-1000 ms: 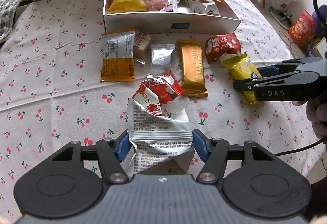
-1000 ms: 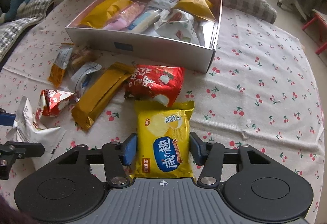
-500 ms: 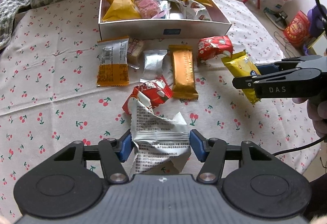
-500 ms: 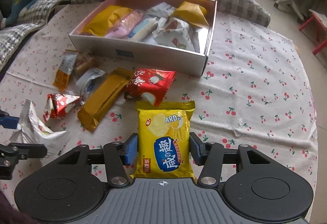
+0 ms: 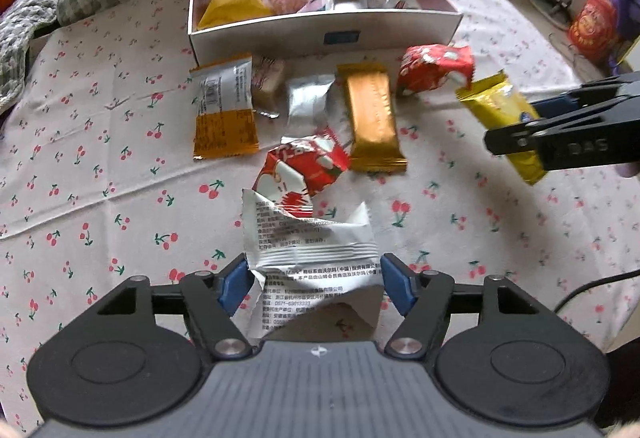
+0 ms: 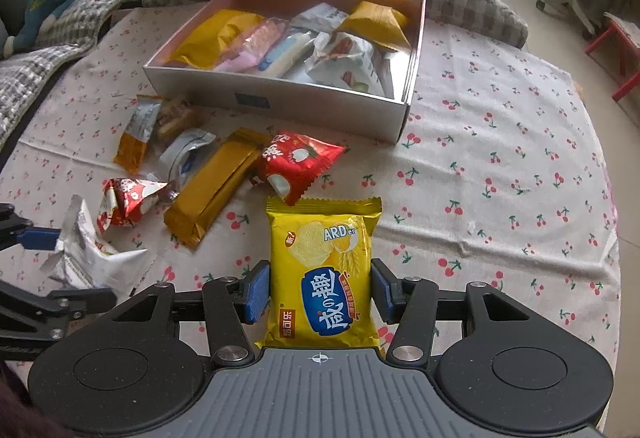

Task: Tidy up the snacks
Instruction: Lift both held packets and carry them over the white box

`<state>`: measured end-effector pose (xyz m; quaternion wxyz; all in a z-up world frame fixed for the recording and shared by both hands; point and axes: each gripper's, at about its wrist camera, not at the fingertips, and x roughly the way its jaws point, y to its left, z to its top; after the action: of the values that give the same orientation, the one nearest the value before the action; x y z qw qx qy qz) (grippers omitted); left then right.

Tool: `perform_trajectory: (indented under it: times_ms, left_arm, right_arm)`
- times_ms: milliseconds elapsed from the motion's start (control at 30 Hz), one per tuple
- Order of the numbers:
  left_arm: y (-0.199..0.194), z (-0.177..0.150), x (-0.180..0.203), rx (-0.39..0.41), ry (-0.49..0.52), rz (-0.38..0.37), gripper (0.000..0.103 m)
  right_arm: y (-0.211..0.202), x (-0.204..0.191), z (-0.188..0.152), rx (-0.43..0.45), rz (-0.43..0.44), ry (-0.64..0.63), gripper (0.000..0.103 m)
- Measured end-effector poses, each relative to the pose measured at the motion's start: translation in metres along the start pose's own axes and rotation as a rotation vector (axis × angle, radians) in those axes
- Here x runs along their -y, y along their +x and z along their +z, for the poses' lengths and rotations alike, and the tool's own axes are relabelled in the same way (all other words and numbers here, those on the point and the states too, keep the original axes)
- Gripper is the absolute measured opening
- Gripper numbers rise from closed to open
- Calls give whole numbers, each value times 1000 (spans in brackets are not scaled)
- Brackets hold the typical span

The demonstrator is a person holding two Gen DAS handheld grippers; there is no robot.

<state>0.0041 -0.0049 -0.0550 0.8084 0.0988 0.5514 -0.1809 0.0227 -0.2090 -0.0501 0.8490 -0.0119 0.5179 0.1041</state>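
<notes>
Left hand-held gripper [image 5: 314, 288]: jaws opening, white packet [image 5: 310, 250] between the blue pads, its left edge at the left pad, a slight gap at the right. Right hand-held gripper [image 6: 320, 288]: clenched on the yellow packet [image 6: 324, 274], pads against both its sides. Both packets sit over the cherry-print tabletop [image 6: 500, 174], near the loose snacks: two red packets [image 5: 304, 168] [image 5: 434, 66], a gold bar [image 5: 372, 122], a silver packet [image 5: 308, 100] and an orange-white packet [image 5: 224, 110]. Beyond these stands the open box [image 6: 280, 100], partly filled with snacks.
</notes>
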Motion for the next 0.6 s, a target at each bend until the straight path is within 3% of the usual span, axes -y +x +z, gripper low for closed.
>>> perform_trajectory:
  times_ms: [100,233,367,600]
  left_arm:
    - [3,2,-2,-13,-6,3,65]
    - [-3,4,-10,-20,-64,-69,63]
    - [-9,4,-11,-15,-74,-91,61]
    - [-35,13,-11,60,-84,-130,61]
  right_arm:
    - [-3,-1,0,0,14,-2,51]
    - [-8,-4,1,12,22,-4,51]
    - [-16,-6,1,27,41,-7,51]
    - [-29,-9,5,62,62,-9,51]
